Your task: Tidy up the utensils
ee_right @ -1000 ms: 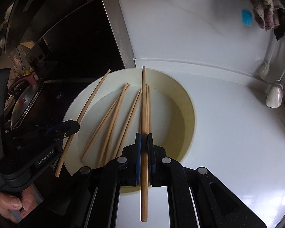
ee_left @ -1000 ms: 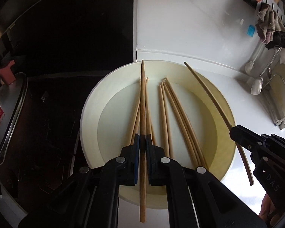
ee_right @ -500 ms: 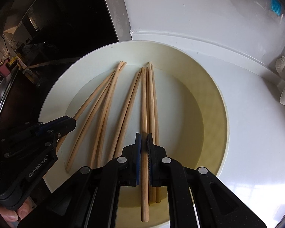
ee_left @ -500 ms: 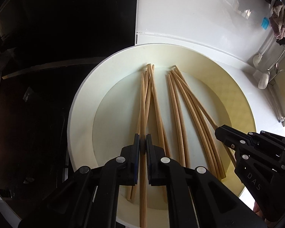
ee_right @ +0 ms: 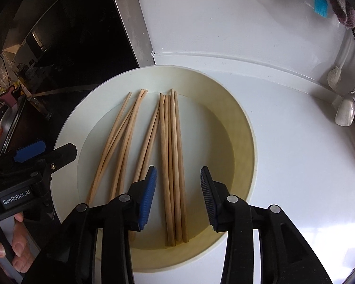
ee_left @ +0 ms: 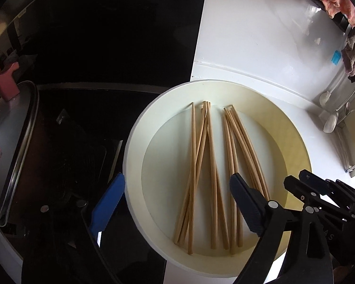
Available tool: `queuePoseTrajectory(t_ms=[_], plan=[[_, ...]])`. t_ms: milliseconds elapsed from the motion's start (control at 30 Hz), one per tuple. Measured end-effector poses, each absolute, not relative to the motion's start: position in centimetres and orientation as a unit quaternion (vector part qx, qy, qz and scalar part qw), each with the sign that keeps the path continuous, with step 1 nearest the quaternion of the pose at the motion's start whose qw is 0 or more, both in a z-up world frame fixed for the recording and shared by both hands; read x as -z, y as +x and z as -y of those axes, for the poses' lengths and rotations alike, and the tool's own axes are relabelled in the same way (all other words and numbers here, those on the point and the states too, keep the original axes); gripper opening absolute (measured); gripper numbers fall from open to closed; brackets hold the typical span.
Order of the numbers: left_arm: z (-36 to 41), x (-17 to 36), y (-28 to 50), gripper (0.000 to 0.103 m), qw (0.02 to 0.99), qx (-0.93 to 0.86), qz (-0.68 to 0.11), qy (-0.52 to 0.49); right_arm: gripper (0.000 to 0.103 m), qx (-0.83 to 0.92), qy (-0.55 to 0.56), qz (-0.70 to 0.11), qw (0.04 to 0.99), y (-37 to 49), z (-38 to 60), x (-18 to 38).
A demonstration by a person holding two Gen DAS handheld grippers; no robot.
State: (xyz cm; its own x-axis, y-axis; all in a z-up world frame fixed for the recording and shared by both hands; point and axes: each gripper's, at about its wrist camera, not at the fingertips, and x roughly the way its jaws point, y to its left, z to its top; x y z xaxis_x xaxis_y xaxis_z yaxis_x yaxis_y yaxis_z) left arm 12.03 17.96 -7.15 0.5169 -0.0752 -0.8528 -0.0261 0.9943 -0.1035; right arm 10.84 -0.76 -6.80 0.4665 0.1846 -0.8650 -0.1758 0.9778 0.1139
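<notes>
Your left gripper is opening over the plate — the chopsticks lie loose, tips toward twelve o'clock.

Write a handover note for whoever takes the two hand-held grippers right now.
Left hand-held gripper: jaws opening, wide apart, nothing gripped; it hangs over the left bundle of chopsticks.
Right hand-held gripper: jaws opening, pads clear of the wood; the right bundle of chopsticks lies below the gap.
Things: all visible chopsticks lie loose inside the round white basin on the white counter, in two rough groups with tips pointing away from the cameras. The left group is crossed, the right one nearly parallel.
Done: chopsticks are gathered in the basin.
Left: probably straighten the crossed group; where they go next is not visible.
</notes>
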Motion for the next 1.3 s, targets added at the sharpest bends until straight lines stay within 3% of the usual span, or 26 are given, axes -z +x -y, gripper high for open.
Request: queuePoseTrajectory(t_ms=[300,567,1300], plan=[[-17.7,5.4,9.7,0.093,0.875,-0.004,-0.483,-0.045,0.053,-0.103,0.017,-0.502,0.859,7.6,2.4,5.3],[-17.2,3.9,7.3,0.096,0.882,-0.015,-0.47,-0.043,0.057,-0.111,0.015,-0.484,0.868,6.2,2.7,3.8],[-15.8,1.7,3.6,0.096,0.887,-0.052,-0.457,-0.041,0.061,-0.144,0.001,-0.481,0.865,4.0,3.6,2.3]])
